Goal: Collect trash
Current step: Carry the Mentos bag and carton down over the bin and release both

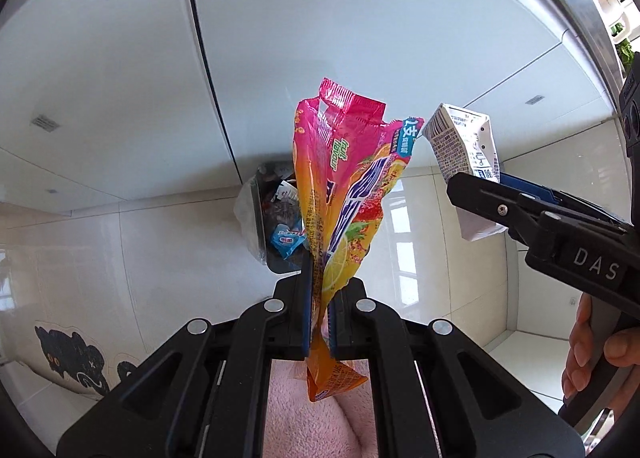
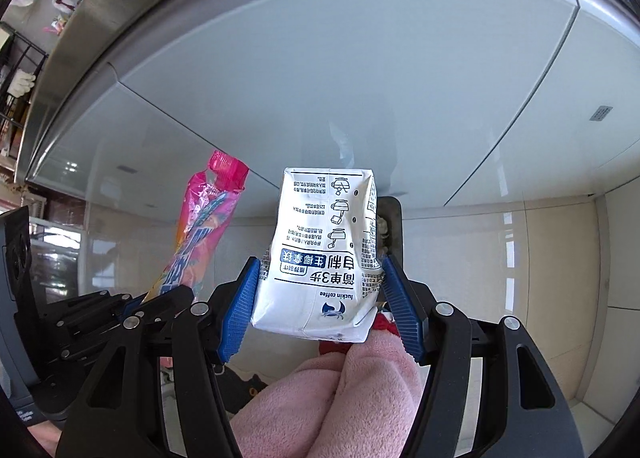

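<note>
Left gripper [image 1: 320, 298] pinches a crumpled pink-orange wrapper [image 1: 344, 194]; right gripper [image 2: 320, 298] squeezes a dented white carton [image 2: 320, 254].

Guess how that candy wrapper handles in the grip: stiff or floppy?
Likely floppy: the wrapper is thin, creased film, twisted above the left gripper. Probably very light, since it stands up unsupported. Its glossy surface may slip, though the pads are shut flat on it.

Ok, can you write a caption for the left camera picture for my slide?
Left tongs pinch a candy wrapper above the trash bin; right tongs hold a carton.
</note>
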### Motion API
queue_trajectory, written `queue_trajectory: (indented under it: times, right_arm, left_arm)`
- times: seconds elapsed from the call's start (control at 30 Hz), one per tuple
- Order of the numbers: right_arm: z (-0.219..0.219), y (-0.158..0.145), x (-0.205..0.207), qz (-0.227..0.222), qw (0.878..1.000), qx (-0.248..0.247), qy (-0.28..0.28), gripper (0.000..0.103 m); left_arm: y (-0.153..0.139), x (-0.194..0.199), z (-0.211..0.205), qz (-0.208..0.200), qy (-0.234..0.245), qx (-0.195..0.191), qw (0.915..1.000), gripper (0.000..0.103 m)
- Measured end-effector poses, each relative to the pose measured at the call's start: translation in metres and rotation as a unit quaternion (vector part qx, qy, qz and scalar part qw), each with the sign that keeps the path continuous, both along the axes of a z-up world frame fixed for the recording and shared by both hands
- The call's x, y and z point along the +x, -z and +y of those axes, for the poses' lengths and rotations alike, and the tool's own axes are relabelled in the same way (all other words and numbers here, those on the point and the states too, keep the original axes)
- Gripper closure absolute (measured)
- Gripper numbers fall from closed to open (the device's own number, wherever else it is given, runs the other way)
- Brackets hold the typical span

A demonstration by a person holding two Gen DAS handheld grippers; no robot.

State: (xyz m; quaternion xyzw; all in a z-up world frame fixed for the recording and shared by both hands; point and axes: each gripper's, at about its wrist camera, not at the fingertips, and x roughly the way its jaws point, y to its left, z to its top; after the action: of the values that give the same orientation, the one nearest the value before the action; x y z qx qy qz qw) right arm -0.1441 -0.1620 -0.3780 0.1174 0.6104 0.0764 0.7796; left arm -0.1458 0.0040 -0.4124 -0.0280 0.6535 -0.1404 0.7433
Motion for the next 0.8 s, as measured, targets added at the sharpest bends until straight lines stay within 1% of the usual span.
queue_trajectory:
  times: [0.1,0.23,0.37,0.47,0.57,0.73,0.8]
  right_arm:
    - [0.001,0.023,0.009,0.012,1.0,0.002,0.0,0.04]
    - [-0.002,0.058,0.017,0.041,0.999,0.013,0.009,0.04]
    - [-0.005,0.095,0.024,0.07,0.997,0.024,0.023,0.04]
    - [-0.008,0.115,0.024,0.084,0.996,0.029,0.029,0.04]
    - [-0.008,0.125,0.028,0.093,0.995,0.03,0.03,0.04]
    - [-0.013,0.13,0.034,0.1,0.994,0.029,0.03,0.04]
    - [-0.016,0.129,0.036,0.101,0.994,0.029,0.031,0.04]
  left_arm:
    - [0.031,0.006,0.0,0.021,-0.008,-0.005,0.9997,0.098]
    - [0.069,0.011,-0.001,0.044,-0.008,-0.011,0.9989,0.098]
    - [0.093,0.018,-0.003,0.056,-0.007,-0.01,0.9983,0.099]
    - [0.1,0.024,-0.005,0.066,-0.001,-0.011,0.9978,0.098]
    - [0.104,0.024,-0.006,0.069,0.004,-0.01,0.9976,0.098]
    - [0.103,0.024,-0.006,0.073,0.0,-0.011,0.9973,0.098]
    - [0.103,0.025,-0.01,0.076,0.002,-0.011,0.9971,0.095]
